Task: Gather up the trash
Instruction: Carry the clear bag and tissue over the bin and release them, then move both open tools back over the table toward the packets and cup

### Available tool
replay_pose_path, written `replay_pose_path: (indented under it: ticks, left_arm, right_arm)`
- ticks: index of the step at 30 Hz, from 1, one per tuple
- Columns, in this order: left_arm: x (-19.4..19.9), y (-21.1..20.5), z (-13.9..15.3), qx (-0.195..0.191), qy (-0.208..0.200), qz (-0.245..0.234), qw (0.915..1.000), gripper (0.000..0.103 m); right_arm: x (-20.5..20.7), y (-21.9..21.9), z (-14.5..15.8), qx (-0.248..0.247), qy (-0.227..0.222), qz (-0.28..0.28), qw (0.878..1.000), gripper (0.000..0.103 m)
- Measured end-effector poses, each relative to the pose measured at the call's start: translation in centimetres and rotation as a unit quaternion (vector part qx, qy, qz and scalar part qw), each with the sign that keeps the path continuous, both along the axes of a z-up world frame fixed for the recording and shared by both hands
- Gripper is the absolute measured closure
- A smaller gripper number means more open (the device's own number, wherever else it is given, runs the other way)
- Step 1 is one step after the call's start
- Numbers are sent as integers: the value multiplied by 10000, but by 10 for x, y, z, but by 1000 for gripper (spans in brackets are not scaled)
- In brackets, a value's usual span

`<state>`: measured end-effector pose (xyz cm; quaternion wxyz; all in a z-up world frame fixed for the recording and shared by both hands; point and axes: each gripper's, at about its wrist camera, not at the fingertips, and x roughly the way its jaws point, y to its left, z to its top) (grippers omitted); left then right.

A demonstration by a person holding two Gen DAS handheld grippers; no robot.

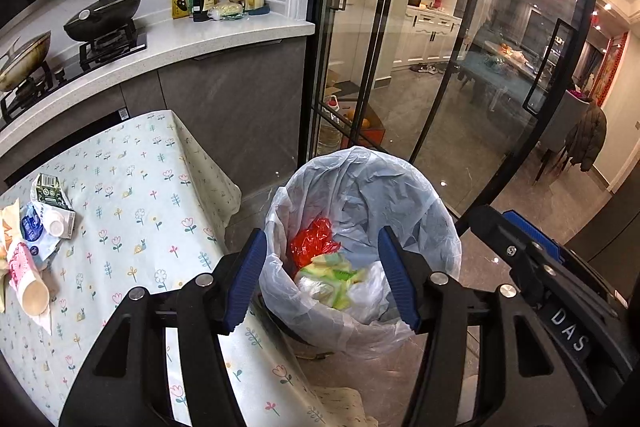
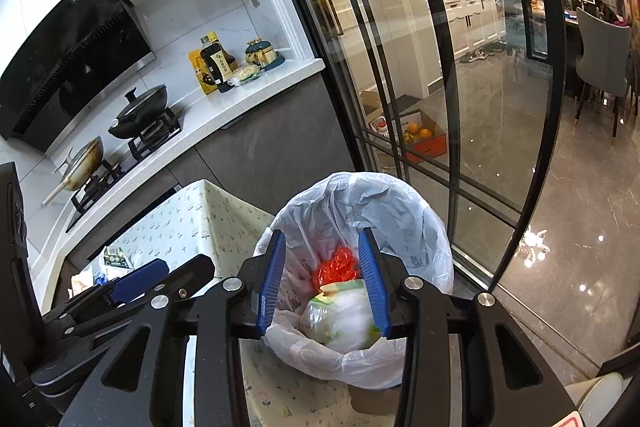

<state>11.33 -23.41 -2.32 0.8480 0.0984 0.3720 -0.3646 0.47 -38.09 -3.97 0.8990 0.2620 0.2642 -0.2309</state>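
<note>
Beside the flower-printed worktop point(image 1: 132, 187), both my left gripper point(image 1: 322, 279) and right gripper point(image 2: 323, 283) hang spread above the white-lined trash bin point(image 1: 420, 203); crumpled wrappers point(image 1: 36, 227) lie far left.

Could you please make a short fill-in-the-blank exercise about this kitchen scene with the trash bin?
1. The crumpled red plastic bag lies inside the round bin lined with a translucent white bag, which stands on the ____.
2. The left gripper hangs over the bin with its jaws ____.
3. The torn white and green packaging scraps lie on the flower-patterned ____.
4. The black lidded pan sits on the gas ____.

Missing words: floor; open; tablecloth; stove
</note>
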Motion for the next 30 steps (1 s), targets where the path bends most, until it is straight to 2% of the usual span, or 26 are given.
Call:
replay_pose_path:
  ticks: [8,11,14,16,23,28,30]
  left_arm:
    - [6,14,12,-133,-12,47,9999,48]
    - [11,26,16,-166,-3,128,9998,47]
    - [18,44,21,-213,4,272,9994,41]
    - [26,60,24,-255,9,420,9988,35]
    - [59,130,30,-270,4,1082,9938,27]
    - [86,194,26,-165,73,1623,9866,24]
    - [95,222,22,-135,107,1853,9825,21]
  right_arm:
    - [4,10,8,-89,-16,19,10000,63]
    - [8,18,13,-140,-28,66,9999,56]
    - [16,30,19,-191,-55,166,9997,52]
    - [24,41,23,-223,-53,280,9993,51]
    - [61,97,31,-278,-40,864,9959,45]
    - [96,150,30,-252,41,1434,9893,44]
    - [110,172,28,-253,84,1654,9859,40]
